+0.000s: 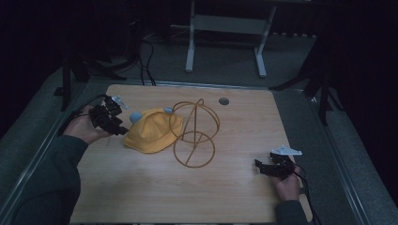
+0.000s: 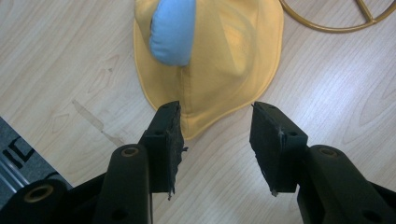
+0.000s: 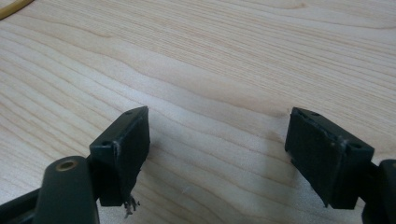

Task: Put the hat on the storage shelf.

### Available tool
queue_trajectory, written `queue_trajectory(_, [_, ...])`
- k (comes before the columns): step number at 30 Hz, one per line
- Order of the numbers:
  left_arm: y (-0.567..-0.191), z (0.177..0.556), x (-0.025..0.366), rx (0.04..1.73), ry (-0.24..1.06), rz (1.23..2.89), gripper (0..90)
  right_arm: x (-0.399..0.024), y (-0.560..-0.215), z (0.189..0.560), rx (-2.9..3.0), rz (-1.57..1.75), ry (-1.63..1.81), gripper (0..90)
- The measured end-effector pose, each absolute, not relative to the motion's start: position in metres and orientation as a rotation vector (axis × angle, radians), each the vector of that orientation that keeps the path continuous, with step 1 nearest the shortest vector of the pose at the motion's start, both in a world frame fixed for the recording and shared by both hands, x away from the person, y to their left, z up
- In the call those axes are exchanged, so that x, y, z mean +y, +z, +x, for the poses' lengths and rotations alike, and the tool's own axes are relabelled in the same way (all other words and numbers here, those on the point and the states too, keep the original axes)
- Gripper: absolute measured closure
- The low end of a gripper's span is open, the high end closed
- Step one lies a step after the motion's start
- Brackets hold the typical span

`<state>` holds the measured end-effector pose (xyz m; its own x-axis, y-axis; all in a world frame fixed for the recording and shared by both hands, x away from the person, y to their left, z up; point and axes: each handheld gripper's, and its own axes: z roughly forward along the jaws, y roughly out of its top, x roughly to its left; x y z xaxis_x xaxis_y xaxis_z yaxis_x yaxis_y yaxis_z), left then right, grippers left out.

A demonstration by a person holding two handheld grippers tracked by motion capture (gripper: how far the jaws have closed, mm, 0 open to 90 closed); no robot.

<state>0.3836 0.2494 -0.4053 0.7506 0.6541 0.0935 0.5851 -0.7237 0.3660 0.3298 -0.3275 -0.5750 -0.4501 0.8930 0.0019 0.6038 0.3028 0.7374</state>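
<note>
A yellow cloth hat (image 1: 151, 131) with light-blue ears (image 1: 135, 117) lies on the wooden table (image 1: 141, 192), left of centre. A gold wire frame (image 1: 195, 133) stands against its right side. My left gripper (image 1: 123, 130) is at the hat's left edge, held by a hand. In the left gripper view the hat's brim (image 2: 205, 112) lies between and just ahead of the open jaws of the left gripper (image 2: 215, 140), and a blue ear (image 2: 173, 30) sits on top. My right gripper (image 1: 259, 166) rests open near the table's right front; the right gripper (image 3: 217, 154) has bare wood between its jaws.
A round grommet hole (image 1: 224, 101) sits near the table's far edge. Cables and a white desk frame (image 1: 225, 28) lie on the floor beyond. Dark stand legs flank both sides of the table. A curve of the gold wire (image 3: 11, 8) shows in the right gripper view.
</note>
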Motion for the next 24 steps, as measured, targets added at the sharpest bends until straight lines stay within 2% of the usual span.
queue_trajectory(24, [-0.383,0.410,0.224,0.886,0.317,2.665,57.2,-0.327,-0.575,0.330,2.166,1.335,0.955,22.0])
